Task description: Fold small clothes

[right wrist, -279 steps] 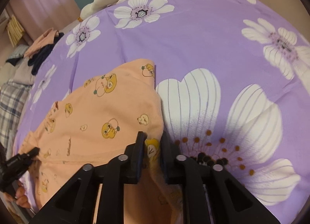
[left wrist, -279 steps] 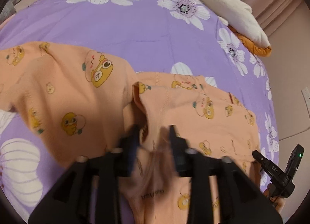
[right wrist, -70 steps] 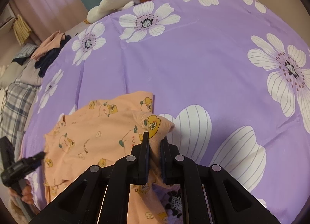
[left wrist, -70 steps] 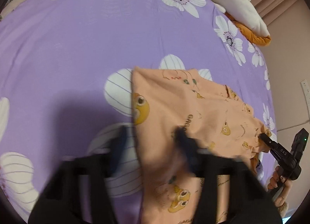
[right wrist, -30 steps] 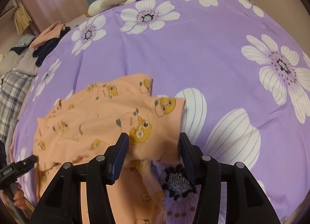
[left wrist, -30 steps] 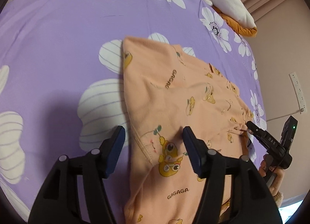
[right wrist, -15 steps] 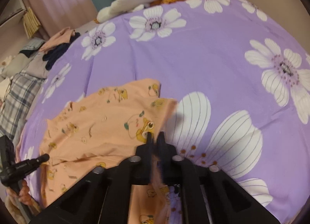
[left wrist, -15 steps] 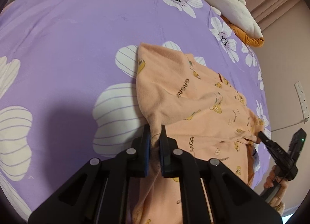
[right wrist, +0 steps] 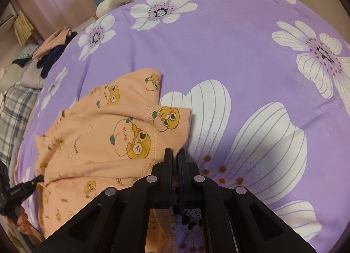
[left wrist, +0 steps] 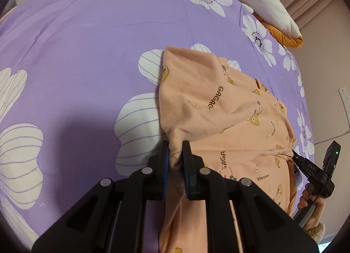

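Observation:
A small peach garment (left wrist: 218,117) printed with yellow cartoon animals lies partly folded on the purple flowered bedspread (left wrist: 87,45). My left gripper (left wrist: 175,150) is shut on a bunched edge of it at the near left side. In the right wrist view the same garment (right wrist: 105,134) fills the left middle, and my right gripper (right wrist: 174,154) is shut on its near right edge. Each gripper shows in the other's view: the right one (left wrist: 306,165) at the garment's far edge, the left one (right wrist: 26,187) at the left edge.
A white and orange plush cushion (left wrist: 269,12) lies at the far edge of the bed. A heap of dark and pink clothes (right wrist: 52,49) and a plaid cloth (right wrist: 13,113) lie at the far left. A wall socket (left wrist: 345,99) is on the right wall.
Both grippers were open a second ago over the spread garment and have since closed on its near edges. The cloth now bunches up between the fingers.

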The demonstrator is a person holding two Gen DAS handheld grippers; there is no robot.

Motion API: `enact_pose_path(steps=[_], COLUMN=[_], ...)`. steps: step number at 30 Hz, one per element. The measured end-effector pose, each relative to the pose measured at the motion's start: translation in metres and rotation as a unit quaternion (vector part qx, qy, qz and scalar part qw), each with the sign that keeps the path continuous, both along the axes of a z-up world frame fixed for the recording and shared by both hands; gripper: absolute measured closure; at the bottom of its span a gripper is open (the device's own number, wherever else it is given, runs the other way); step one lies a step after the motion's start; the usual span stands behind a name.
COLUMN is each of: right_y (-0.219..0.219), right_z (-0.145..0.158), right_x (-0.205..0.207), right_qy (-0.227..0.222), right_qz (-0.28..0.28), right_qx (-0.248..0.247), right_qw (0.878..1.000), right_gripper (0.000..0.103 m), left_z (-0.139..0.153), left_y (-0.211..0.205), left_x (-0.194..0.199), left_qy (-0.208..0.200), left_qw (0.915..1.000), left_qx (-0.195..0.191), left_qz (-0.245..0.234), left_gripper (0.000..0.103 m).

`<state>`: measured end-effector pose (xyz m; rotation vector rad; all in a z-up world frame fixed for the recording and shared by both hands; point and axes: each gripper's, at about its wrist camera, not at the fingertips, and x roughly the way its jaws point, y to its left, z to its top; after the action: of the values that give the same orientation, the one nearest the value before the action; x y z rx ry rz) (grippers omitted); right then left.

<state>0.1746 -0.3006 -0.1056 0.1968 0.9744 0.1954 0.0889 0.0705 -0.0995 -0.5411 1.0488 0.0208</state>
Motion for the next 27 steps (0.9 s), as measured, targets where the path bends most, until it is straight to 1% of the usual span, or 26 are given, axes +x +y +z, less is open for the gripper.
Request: enact_pose_path(steps=[1, 4, 5, 6, 7, 8, 9, 10, 11, 12, 14, 16, 18, 21, 24, 27], right_y=[0.0, -0.003, -0.004, -0.006, -0.007, -0.008, -0.008, -0.008, -0.008, -0.007, -0.006, -0.005, -0.002, 0.002, 0.006, 0.009], right_z=[0.001, 0.004, 0.006, 0.008, 0.011, 0.015, 0.017, 0.022, 0.027, 0.031, 0.04, 0.048, 0.053, 0.057, 0.054, 0.048], right_x=[-0.001, -0.006, -0.006, -0.009, -0.012, -0.017, -0.019, -0.025, -0.031, -0.037, -0.048, -0.061, -0.07, -0.089, -0.103, -0.123], right_qy=[0.0, -0.001, -0.002, -0.001, -0.003, -0.01, -0.015, -0.022, -0.03, -0.036, -0.049, -0.061, -0.068, -0.071, -0.065, -0.054], right_qz=[-0.001, -0.006, -0.008, -0.012, -0.016, -0.017, -0.018, -0.017, -0.015, -0.012, -0.002, 0.004, 0.009, 0.021, 0.027, 0.033], right_qx=[0.0, -0.008, -0.007, -0.005, -0.006, -0.01, -0.012, -0.013, -0.01, -0.006, -0.002, -0.002, -0.003, 0.003, 0.009, 0.013], right_qw=[1.0, 1.0, 1.0, 1.0, 1.0, 1.0, 1.0, 1.0, 0.999, 0.999, 0.999, 0.998, 0.998, 0.997, 0.997, 0.998], right_gripper=[0.098, 0.097, 0.096, 0.091, 0.086, 0.082, 0.07, 0.057, 0.052, 0.048, 0.047, 0.047, 0.045, 0.045, 0.044, 0.044], left_z=[0.001, 0.008, 0.011, 0.014, 0.016, 0.02, 0.023, 0.027, 0.031, 0.035, 0.042, 0.045, 0.043, 0.038, 0.032, 0.026], left_y=[0.0, -0.003, -0.004, -0.004, -0.004, -0.005, -0.005, -0.006, -0.007, -0.008, -0.01, -0.011, -0.01, -0.01, -0.011, -0.013], left_x=[-0.001, -0.007, -0.01, -0.013, -0.016, -0.018, -0.021, -0.024, -0.029, -0.033, -0.045, -0.054, -0.066, -0.083, -0.102, -0.118], left_qy=[-0.001, -0.003, -0.007, -0.01, -0.014, -0.016, -0.019, -0.023, -0.029, -0.033, -0.041, -0.043, -0.037, -0.02, -0.007, 0.001], left_qw=[1.0, 0.9998, 0.9996, 0.9995, 0.9994, 0.9994, 0.9993, 0.9992, 0.999, 0.9987, 0.9981, 0.9981, 0.9984, 0.9985, 0.9983, 0.9983], left_qx=[0.002, 0.019, 0.026, 0.029, 0.03, 0.03, 0.031, 0.032, 0.034, 0.037, 0.041, 0.039, 0.034, 0.038, 0.042, 0.032], left_qz=[0.0, -0.001, 0.0, -0.001, -0.003, -0.005, -0.007, -0.008, -0.009, -0.011, -0.018, -0.021, -0.027, -0.034, -0.04, -0.048], left_gripper=[0.088, 0.082, 0.081, 0.081, 0.08, 0.075, 0.071, 0.062, 0.054, 0.051, 0.041, 0.035, 0.034, 0.034, 0.034, 0.034])
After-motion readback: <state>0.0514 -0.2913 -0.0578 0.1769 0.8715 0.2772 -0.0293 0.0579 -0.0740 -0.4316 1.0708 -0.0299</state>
